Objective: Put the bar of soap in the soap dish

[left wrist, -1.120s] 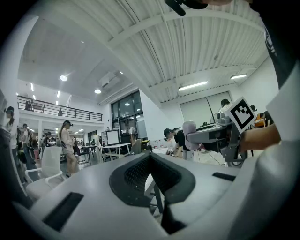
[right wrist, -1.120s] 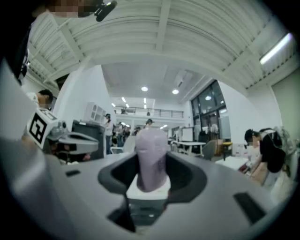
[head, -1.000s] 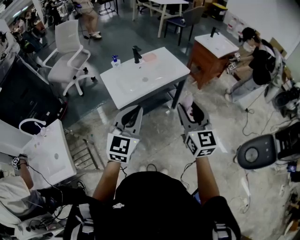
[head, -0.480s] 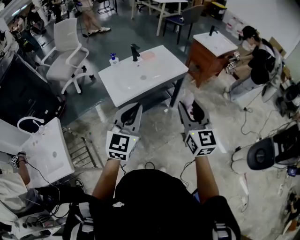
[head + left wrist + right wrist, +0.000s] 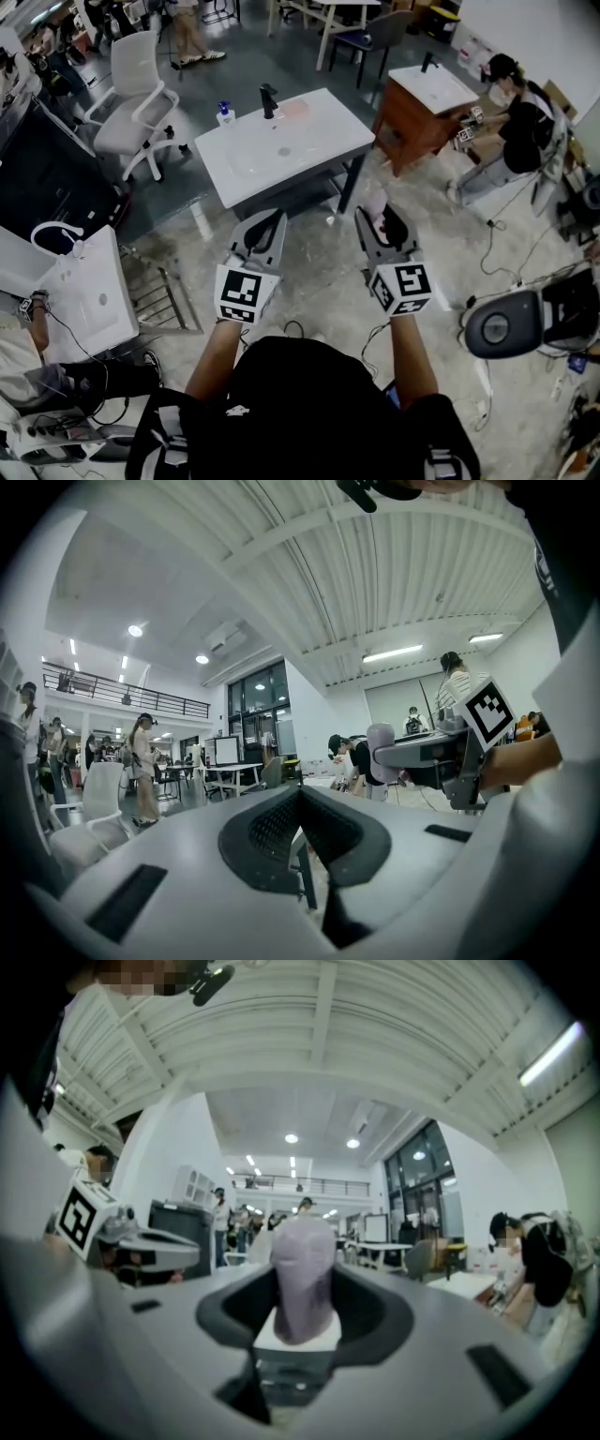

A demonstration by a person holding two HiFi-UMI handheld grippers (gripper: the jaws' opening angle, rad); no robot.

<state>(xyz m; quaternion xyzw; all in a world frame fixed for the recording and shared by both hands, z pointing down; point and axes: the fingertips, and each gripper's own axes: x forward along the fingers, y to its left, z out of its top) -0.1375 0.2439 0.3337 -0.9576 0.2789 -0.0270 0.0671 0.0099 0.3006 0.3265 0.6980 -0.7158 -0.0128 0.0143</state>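
Soap bar (image 5: pixel 303 1279) pinched in right gripper (image 5: pixel 379 216), base hidden, left gripper (image 5: pixel 265 228) pressed together, soap dish (image 5: pixel 296 111) a distant blur

Lab w/ sink stands (image 5: pixel 319 141), office chair (image 5: pixel 131 94).

Walking person (image 5: pixel 190 33) — apparently stepped farther right.

White washstand (image 5: pixel 328 141) carries faucet (image 5: pixel 269 99), bottle (image 5: pixel 224 113) (blue-capped) — pink soap dish (image 5: pixel 296 110).
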